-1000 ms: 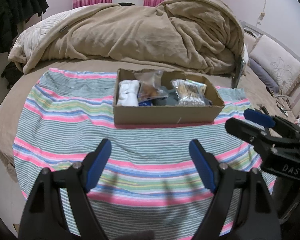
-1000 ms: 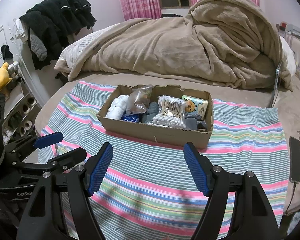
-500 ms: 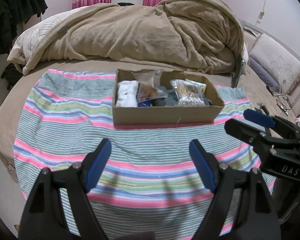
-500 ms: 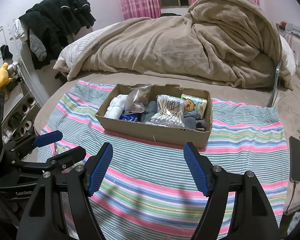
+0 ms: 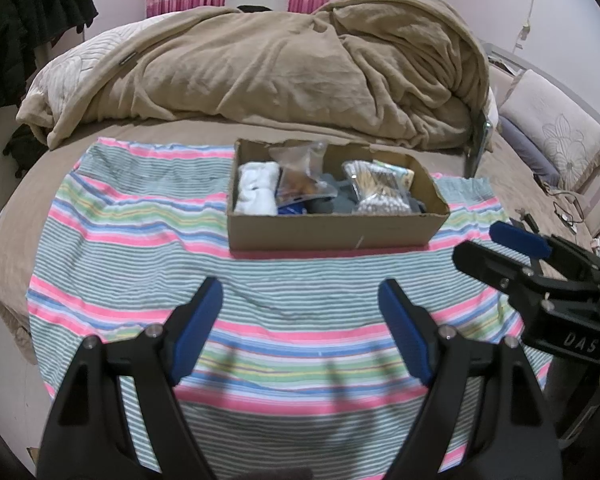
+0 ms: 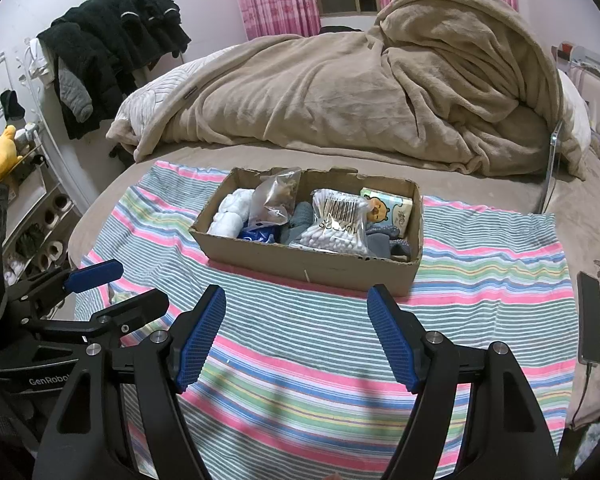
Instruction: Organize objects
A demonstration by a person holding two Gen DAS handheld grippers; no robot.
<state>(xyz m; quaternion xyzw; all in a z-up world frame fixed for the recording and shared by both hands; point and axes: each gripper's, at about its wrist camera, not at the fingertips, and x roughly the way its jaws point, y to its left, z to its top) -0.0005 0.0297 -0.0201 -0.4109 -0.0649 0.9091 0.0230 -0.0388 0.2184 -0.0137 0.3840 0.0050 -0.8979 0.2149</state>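
Observation:
An open cardboard box (image 5: 332, 232) (image 6: 312, 264) stands on a striped cloth (image 5: 148, 256) (image 6: 492, 276) on the bed. It holds rolled white socks (image 5: 256, 192) (image 6: 230, 216), a clear plastic bag (image 5: 304, 178) (image 6: 276, 196), a pack of cotton swabs (image 5: 380, 192) (image 6: 338, 220), a tissue pack (image 6: 388, 208) and grey cloth (image 6: 298, 220). My left gripper (image 5: 300, 328) is open and empty, over the cloth in front of the box. My right gripper (image 6: 296, 336) is open and empty, also in front of the box. Each gripper shows at the side in the other's view.
A heaped tan blanket (image 5: 280, 68) (image 6: 360, 92) lies behind the box. A phone on a cable (image 6: 590, 320) lies at the bed's right edge. Dark clothes (image 6: 112, 48) hang at left, above a shelf with a yellow plush toy (image 6: 2, 152). Pillows (image 5: 548, 136) are at right.
Both grippers stay open; the views have shifted only slightly and the box and its contents have not moved.

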